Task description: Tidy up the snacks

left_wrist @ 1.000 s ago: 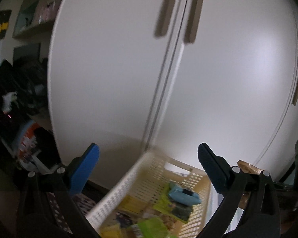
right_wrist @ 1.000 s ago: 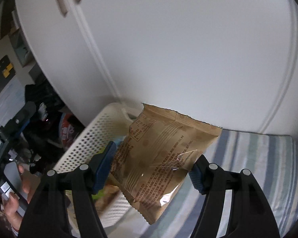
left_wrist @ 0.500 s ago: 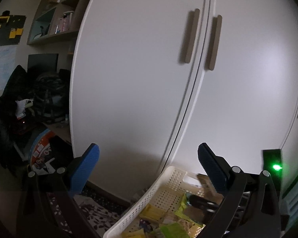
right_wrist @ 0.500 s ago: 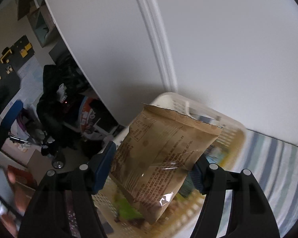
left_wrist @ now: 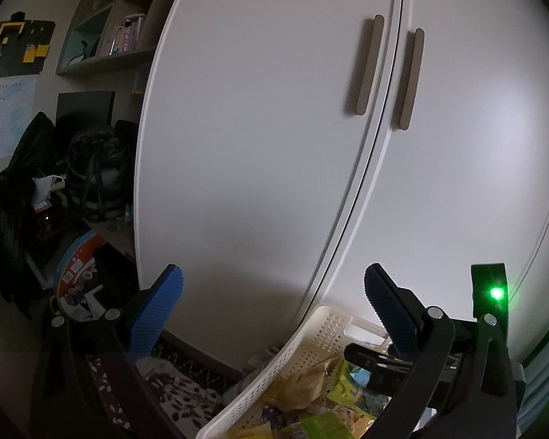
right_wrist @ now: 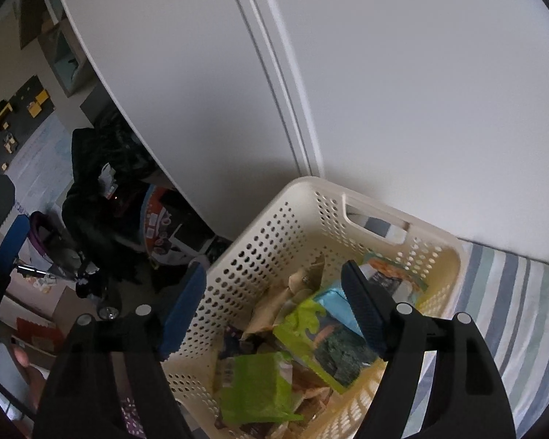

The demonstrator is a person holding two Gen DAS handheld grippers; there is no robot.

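Gaping empty, right gripper (right_wrist: 274,303) over basket (right_wrist: 263,241).

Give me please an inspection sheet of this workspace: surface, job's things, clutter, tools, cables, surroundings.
Surface: striped cover under the basket.
Job's things: cream perforated basket holding snack packets, among them a brown packet, a light green packet and a light blue one.
Clutter: dark clothing and bags piled on the left.
Tools: left tool open, empty; right tool open, empty, above the basket.
Cables: nothing seen.
Surroundings: white wardrobe doors with beige handles; wall shelves.
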